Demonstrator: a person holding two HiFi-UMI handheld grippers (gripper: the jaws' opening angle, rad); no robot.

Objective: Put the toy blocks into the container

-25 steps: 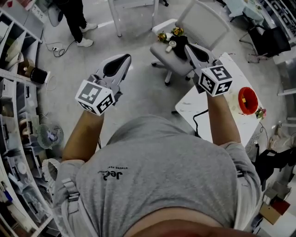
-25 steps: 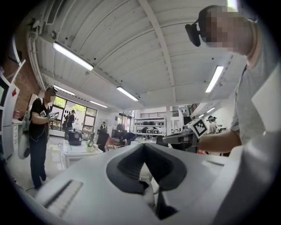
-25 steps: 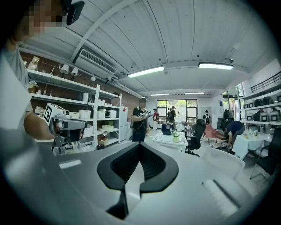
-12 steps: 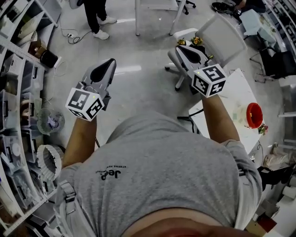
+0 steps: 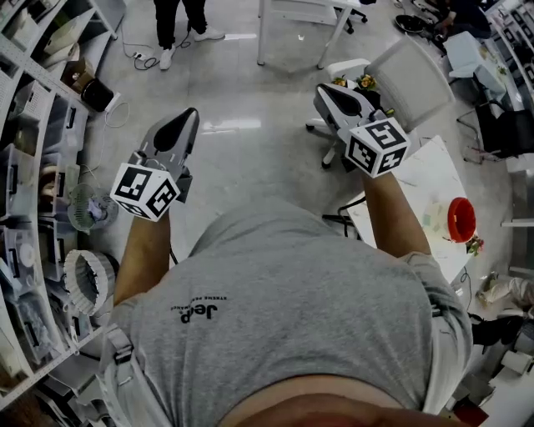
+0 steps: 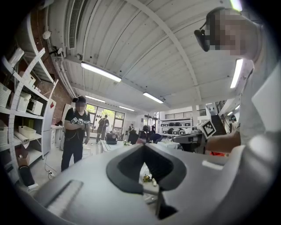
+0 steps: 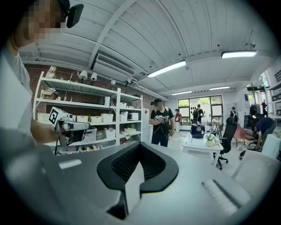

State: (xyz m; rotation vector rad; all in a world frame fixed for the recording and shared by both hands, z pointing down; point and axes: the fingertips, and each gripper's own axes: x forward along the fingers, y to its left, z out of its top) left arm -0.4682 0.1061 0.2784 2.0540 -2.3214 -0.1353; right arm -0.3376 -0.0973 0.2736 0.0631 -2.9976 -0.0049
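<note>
Both grey two-jaw tools, the left tool and the right tool, are pressed together on nothing. No toy blocks show, only a round orange tub, perhaps the container, on the white desk. Swinging there, the right tool could clip the pale office chair nearby.

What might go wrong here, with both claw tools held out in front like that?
The right gripper, shut, points toward the office chair just ahead; it may bump it or knock the small things off its seat. A second person stands beyond the left gripper, so a collision is possible.
</note>
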